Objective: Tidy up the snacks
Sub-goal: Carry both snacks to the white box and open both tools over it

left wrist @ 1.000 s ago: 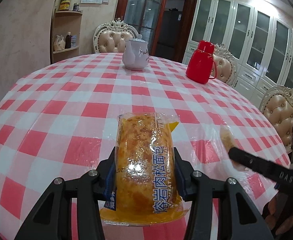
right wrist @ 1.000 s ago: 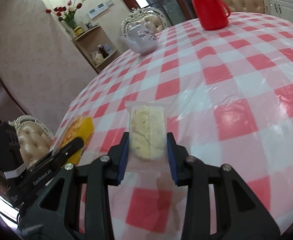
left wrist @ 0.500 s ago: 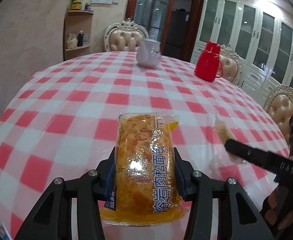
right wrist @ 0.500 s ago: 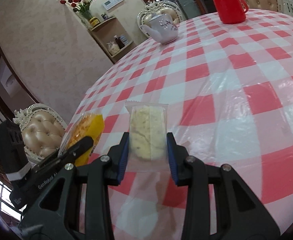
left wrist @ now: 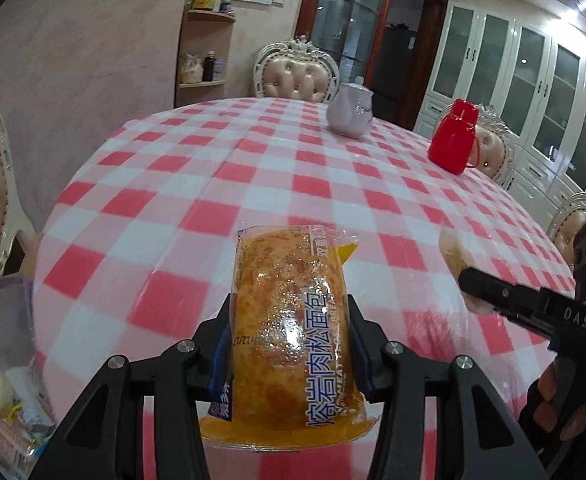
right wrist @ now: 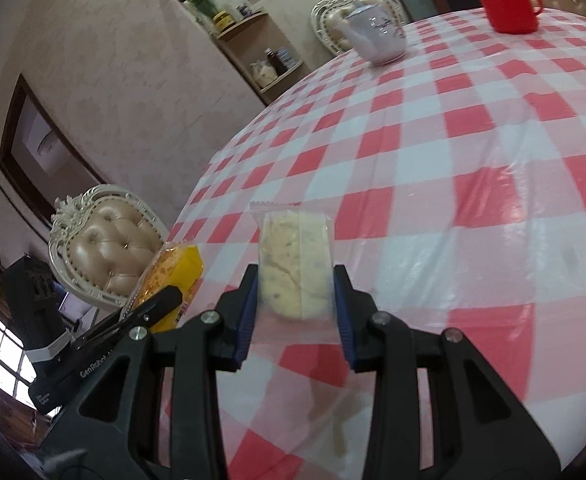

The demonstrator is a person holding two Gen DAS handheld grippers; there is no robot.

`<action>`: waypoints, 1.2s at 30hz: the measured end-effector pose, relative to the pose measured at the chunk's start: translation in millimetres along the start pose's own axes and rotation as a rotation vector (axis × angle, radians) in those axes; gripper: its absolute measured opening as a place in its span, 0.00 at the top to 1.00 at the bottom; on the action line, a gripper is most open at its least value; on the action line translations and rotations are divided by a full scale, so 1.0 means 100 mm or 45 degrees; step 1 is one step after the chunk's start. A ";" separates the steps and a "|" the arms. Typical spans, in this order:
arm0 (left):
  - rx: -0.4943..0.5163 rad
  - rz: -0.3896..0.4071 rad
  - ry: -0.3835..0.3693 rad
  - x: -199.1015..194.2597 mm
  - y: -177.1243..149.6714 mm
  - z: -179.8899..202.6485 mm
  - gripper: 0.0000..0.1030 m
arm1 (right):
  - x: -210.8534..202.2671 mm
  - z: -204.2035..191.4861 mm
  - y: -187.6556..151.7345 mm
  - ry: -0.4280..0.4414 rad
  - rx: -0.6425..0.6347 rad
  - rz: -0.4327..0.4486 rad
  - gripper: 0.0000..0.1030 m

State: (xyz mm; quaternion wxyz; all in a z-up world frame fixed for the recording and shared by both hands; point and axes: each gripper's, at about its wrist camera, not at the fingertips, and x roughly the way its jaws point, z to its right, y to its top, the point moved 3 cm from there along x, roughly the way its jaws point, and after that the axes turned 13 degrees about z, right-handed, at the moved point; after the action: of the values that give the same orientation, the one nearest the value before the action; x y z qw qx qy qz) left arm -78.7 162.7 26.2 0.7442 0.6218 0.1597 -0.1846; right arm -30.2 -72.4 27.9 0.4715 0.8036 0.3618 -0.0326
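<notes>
My left gripper is clenched on the meat floss bread pack, jaws pinching its sides, pack held above the near edge of the checked tablecloth. My right gripper is clamped on the pale cake pack, also held over the table edge. In the left wrist view the right gripper sits at 3 o'clock with its pack poking out. Teapot at 12 o'clock, red jug at 2 o'clock, both far across the table. Clear bag of snacks at 8 o'clock, off the table; contents blurred.
</notes>
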 end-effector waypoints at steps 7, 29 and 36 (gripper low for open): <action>-0.018 -0.038 0.059 -0.19 -0.14 -0.28 0.52 | 0.18 -0.23 -0.14 0.062 -0.041 -0.068 0.62; -0.208 0.040 0.610 -1.19 -0.37 -1.93 0.52 | 0.80 -1.81 -1.11 0.436 -0.384 -0.381 0.62; -0.280 0.035 0.776 -1.58 -0.57 -2.44 0.52 | 0.82 -2.39 -1.55 0.575 -0.568 -0.450 0.62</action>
State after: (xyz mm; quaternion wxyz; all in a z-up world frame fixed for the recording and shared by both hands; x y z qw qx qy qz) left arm -246.6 406.1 7.5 0.7271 0.5666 0.3858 0.0386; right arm -133.6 204.6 13.9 0.5305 0.5930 0.5882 0.1446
